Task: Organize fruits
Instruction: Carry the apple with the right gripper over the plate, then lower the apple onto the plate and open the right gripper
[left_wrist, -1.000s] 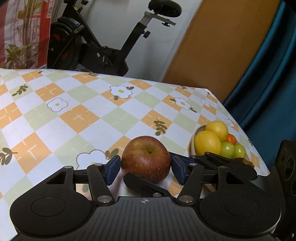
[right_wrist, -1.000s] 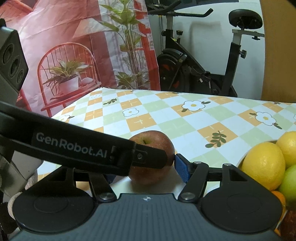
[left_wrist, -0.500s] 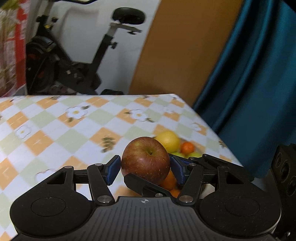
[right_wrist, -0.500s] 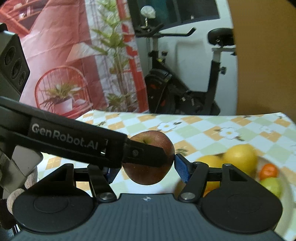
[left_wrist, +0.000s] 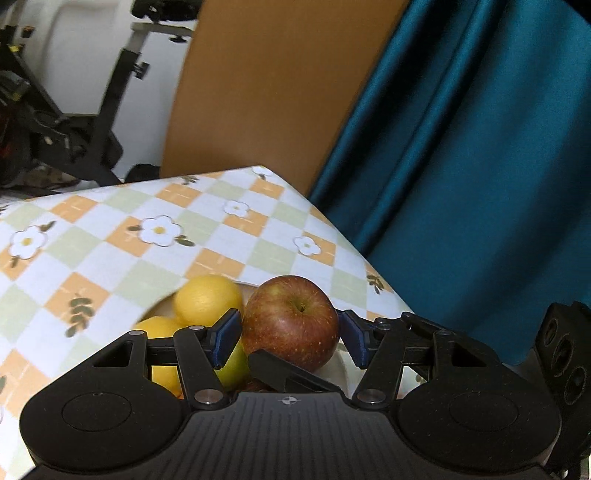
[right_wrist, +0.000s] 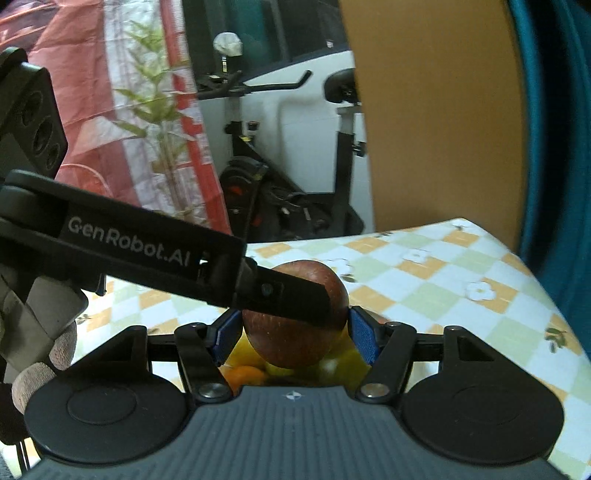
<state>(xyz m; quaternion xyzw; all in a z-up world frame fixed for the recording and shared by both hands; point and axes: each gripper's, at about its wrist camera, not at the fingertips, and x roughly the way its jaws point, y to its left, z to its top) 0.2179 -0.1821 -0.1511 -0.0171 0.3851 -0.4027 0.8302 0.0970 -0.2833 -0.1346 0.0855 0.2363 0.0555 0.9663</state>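
Both grippers are clamped on the same red, speckled apple (left_wrist: 291, 321), blue pads pressing its two sides in each wrist view. The left gripper (left_wrist: 290, 336) shows the apple at centre-bottom of its frame, stem dimple up, off the table. The right gripper (right_wrist: 291, 334) also has it centred, with the left gripper's black finger (right_wrist: 288, 295), marked GenRobot.AI, crossing the apple's front from the left edge.

Apple sits just above the other fruit: two yellow lemons (left_wrist: 207, 299) at lower left of the left view, plus a green fruit (left_wrist: 232, 369) under the pad. A small orange fruit (right_wrist: 243, 374) is low in the right view. Bowl mostly hidden.

Checked floral tablecloth (left_wrist: 122, 240) fills mid-left; teal curtain (left_wrist: 461, 166) at right.
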